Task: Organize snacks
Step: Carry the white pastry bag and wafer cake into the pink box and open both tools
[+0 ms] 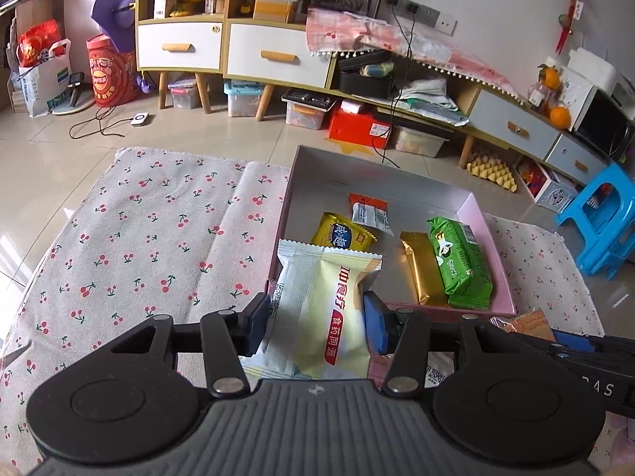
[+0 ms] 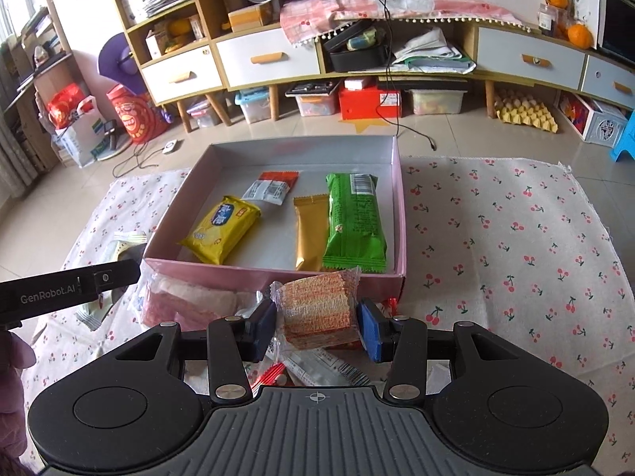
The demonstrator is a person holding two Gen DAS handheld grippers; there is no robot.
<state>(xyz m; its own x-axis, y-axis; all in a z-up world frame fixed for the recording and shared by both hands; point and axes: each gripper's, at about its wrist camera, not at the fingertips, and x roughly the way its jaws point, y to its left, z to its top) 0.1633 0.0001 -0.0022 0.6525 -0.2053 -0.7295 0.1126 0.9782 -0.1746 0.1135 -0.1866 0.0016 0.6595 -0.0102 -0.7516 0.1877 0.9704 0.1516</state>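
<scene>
A shallow pink box (image 1: 496, 254) (image 2: 400, 198) sits on a cherry-print cloth. It holds a yellow packet (image 1: 343, 234) (image 2: 222, 228), a small white and orange packet (image 1: 371, 212) (image 2: 272, 188), a gold bar (image 1: 422, 267) (image 2: 311, 232) and a green packet (image 1: 462, 261) (image 2: 355, 222). My left gripper (image 1: 315, 327) is shut on a pale yellow and white snack packet (image 1: 321, 313), held over the box's near left corner. My right gripper (image 2: 317, 329) is shut on a clear-wrapped orange wafer block (image 2: 317, 309), just in front of the box's near wall.
Loose snacks lie on the cloth before the box: a pink wafer pack (image 2: 186, 301) and white wrappers (image 2: 325, 369). The left gripper's arm (image 2: 67, 289) crosses the right wrist view at left. Cabinets, bins and a blue stool (image 1: 599, 218) stand beyond on the floor.
</scene>
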